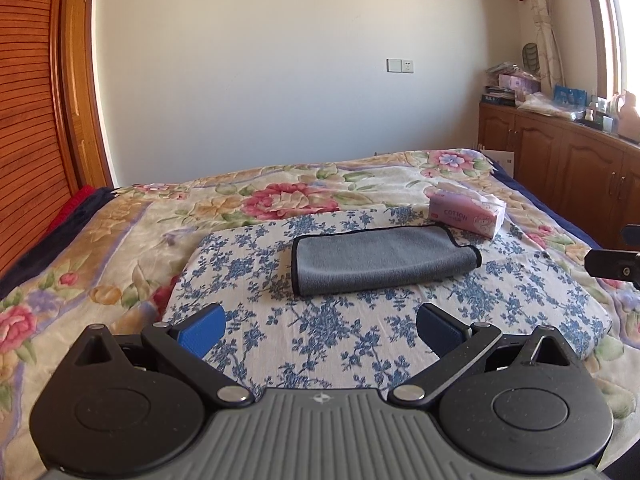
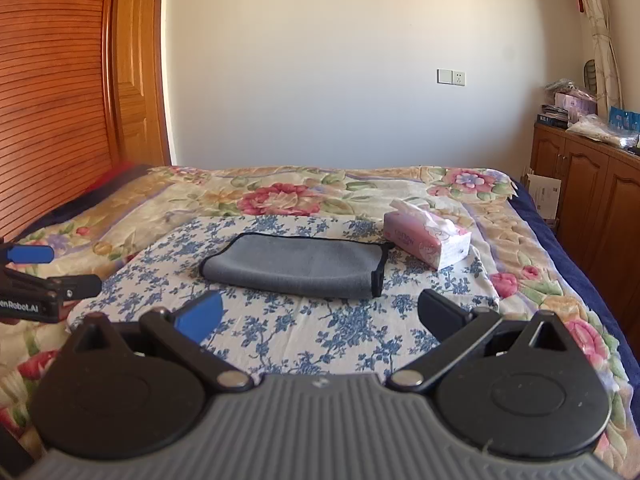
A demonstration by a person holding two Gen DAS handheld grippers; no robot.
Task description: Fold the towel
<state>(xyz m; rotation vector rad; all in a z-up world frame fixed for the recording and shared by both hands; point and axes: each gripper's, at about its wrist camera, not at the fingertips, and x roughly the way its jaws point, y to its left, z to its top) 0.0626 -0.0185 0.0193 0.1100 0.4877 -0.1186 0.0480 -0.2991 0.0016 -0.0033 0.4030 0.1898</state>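
A grey towel (image 1: 380, 258) with black trim lies folded on a blue-flowered white pad (image 1: 280, 320) on the bed; it also shows in the right wrist view (image 2: 296, 266). My left gripper (image 1: 320, 324) is open and empty, a short way in front of the towel. My right gripper (image 2: 320, 316) is open and empty, also just short of the towel's near edge. The right gripper's tip (image 1: 612, 266) shows at the right edge of the left wrist view. The left gripper (image 2: 36, 276) shows at the left edge of the right wrist view.
A pink tissue pack (image 1: 466, 214) lies right behind the towel's far right corner. The floral bedspread (image 1: 120, 232) covers the bed. A wooden cabinet (image 1: 560, 152) with clutter stands to the right, a slatted wooden wardrobe (image 1: 28, 100) to the left.
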